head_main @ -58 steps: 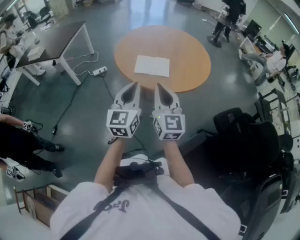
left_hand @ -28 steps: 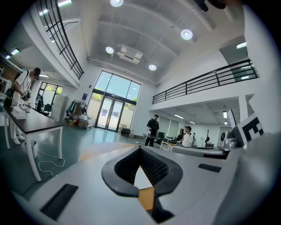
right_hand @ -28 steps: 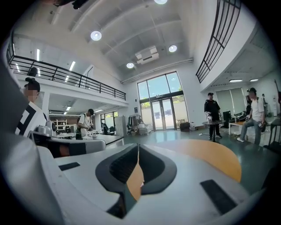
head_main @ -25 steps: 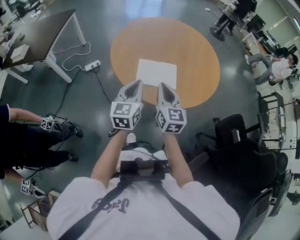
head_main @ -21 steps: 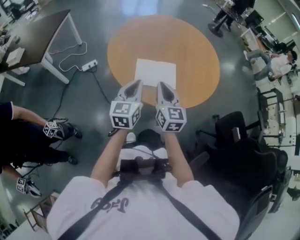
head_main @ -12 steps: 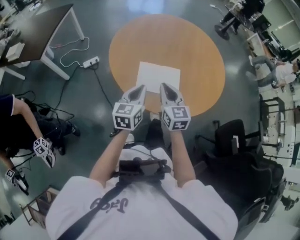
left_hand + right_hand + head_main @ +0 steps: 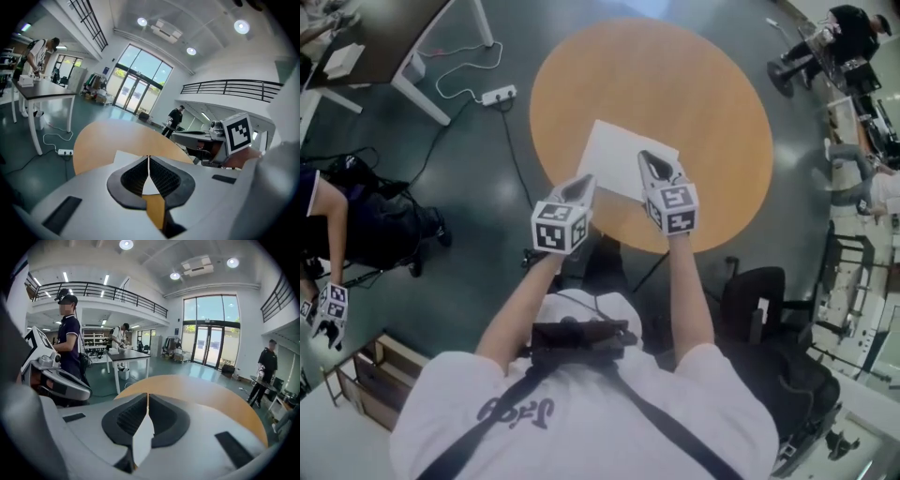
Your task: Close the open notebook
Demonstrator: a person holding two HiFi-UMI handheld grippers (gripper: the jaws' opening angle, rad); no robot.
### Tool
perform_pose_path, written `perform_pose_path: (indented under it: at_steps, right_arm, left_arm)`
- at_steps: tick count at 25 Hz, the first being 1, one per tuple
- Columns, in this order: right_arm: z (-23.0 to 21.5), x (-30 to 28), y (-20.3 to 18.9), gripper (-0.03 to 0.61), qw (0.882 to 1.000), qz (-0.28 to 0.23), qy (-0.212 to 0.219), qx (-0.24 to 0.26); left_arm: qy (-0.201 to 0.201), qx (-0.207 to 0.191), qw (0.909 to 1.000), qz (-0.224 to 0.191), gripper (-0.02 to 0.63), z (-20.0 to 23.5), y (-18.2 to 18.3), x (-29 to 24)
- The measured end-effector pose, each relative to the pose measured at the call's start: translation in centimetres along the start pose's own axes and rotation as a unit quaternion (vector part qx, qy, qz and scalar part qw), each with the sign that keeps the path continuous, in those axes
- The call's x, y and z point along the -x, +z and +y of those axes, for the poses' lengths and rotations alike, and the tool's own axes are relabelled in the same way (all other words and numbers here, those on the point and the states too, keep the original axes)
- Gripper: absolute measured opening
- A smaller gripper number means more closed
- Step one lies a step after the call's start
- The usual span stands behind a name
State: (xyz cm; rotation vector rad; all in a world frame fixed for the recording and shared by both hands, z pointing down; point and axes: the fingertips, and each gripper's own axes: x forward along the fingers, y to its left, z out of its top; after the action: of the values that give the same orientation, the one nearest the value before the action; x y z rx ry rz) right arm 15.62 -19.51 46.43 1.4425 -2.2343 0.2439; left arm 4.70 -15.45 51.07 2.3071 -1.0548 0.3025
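The open notebook (image 7: 622, 157) lies flat, white pages up, on the near side of a round wooden table (image 7: 712, 103). My left gripper (image 7: 583, 181) is shut and empty, its tips at the notebook's near left edge. My right gripper (image 7: 648, 157) is shut and empty too, its tips over the near right part of the pages. In the left gripper view the closed jaws (image 7: 148, 158) point across the notebook (image 7: 123, 158) and the table (image 7: 103, 138). In the right gripper view the closed jaws (image 7: 147, 394) have white page (image 7: 141, 439) showing in the slot below them.
A dark desk (image 7: 389, 33) stands at the far left with a power strip (image 7: 498, 96) and cable on the floor beside it. A black office chair (image 7: 761, 300) is near my right. A person (image 7: 342, 211) with grippers stands at the left, others at the far right.
Both grippers moved forward and down towards the notebook, the right one further, out over its pages. The table now sits closer in the head view. The jaws stayed shut.
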Motion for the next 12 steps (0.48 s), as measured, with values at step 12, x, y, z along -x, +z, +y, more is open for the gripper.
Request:
perform_pose_path:
  at_steps: [12]
  right_arm:
    - [-3.0, -10.3, -5.0, 0.122, 0.978, 0.134, 0.122, 0.101]
  left_arm:
    - [0.04, 0.136, 0.9874, 0.071, 0.01, 4.3, -6.8, -4.0]
